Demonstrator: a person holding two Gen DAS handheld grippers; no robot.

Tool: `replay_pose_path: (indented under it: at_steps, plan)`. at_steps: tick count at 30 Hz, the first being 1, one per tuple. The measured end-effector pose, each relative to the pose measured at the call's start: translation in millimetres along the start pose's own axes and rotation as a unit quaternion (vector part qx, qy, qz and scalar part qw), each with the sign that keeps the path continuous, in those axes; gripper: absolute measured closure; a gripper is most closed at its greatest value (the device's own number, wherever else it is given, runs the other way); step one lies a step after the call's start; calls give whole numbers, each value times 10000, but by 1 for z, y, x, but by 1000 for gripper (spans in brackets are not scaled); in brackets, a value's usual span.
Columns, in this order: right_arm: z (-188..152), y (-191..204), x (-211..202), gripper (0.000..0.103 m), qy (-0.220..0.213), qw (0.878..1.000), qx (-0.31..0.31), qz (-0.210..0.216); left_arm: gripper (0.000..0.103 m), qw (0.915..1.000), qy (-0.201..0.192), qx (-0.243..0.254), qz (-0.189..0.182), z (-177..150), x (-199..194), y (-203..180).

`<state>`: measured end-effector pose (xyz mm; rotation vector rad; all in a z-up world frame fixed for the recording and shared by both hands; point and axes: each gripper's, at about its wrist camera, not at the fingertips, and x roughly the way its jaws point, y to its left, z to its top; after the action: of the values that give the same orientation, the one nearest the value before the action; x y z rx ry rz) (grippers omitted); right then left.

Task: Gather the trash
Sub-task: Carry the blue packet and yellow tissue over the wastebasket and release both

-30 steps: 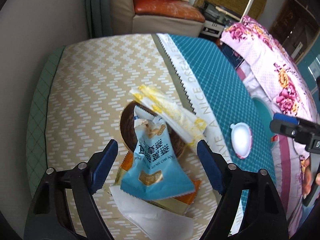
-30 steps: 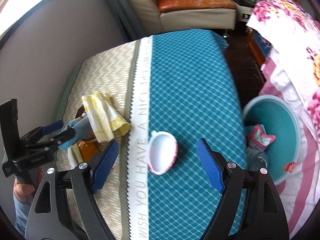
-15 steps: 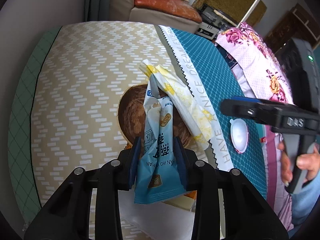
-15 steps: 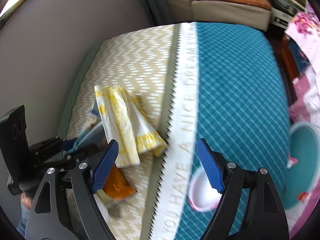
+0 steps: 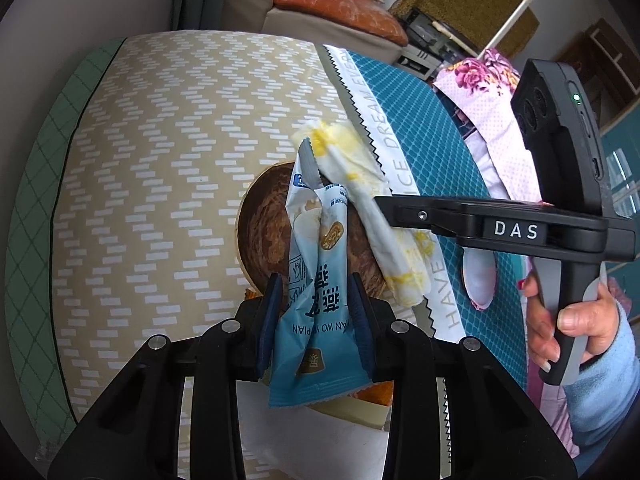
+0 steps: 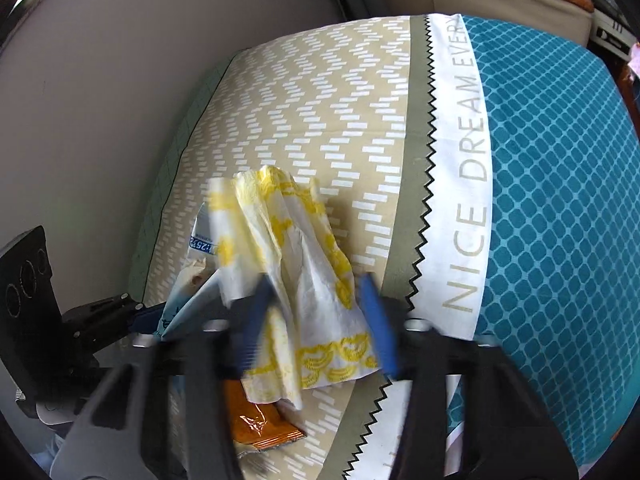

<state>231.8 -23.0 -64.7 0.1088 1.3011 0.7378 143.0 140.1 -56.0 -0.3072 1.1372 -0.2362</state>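
Note:
A light-blue snack wrapper [image 5: 320,248] stands up between the pads of my left gripper [image 5: 314,284], which is shut on it just above a brown round mat [image 5: 264,232]. Right beside it lies a crumpled yellow-and-white wrapper [image 6: 296,248], also seen in the left wrist view [image 5: 360,184]. My right gripper [image 6: 316,312] straddles this wrapper. Its jaws are closing, and the blurred blue pads press the wrapper's sides and bunch it. The two grippers sit close together over the same small pile.
An orange wrapper [image 6: 256,424] and a white sheet of paper [image 5: 312,440] lie under the pile. A white lid with a red rim [image 5: 480,276] rests on the teal part of the cloth [image 6: 560,200]. Floral fabric [image 5: 492,112] lies beyond the right edge. A hand [image 5: 568,320] holds the right gripper's handle.
My left gripper closed on the blue wrapper and lifted it upright. My right gripper swung left from the white lid to the yellow-and-white wrapper and its jaws came in on it.

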Motion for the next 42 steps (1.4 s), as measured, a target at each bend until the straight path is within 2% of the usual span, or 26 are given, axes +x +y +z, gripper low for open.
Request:
replay_pose_path:
  at_steps: [3, 5, 11, 19, 23, 28, 36, 42]
  plan:
    - [-1, 1, -3, 89, -101, 9999, -62, 3, 68, 10000, -5, -19, 39, 1, 3, -4]
    - [-7, 2, -16, 95, -282, 9996, -44, -64, 68, 9999, -10, -80, 82, 1, 3, -4]
    - [-23, -1, -48, 99, -656, 9978, 59, -35, 68, 9997, -135, -139, 116, 1, -8, -7]
    - [-43, -24, -93, 99, -1075, 9937, 325, 23, 68, 9990, -435, -1, 76, 5, -29, -37]
    - [-53, -39, -122, 99, -1340, 9898, 486, 31, 68, 9980, -583, 215, -66, 9, -32, -71]
    - [-74, -58, -158, 99, -1711, 9822, 764, -96, 68, 9965, -588, 558, -221, 14, -20, -119]
    - [-109, -112, -208, 99, -2141, 9685, 1217, -378, 68, 9932, -270, 1070, -362, 17, 20, -196]
    - [-138, -162, -235, 99, -2521, 9514, 1711, -441, 68, 9876, -28, 1512, -418, 14, 51, -255]
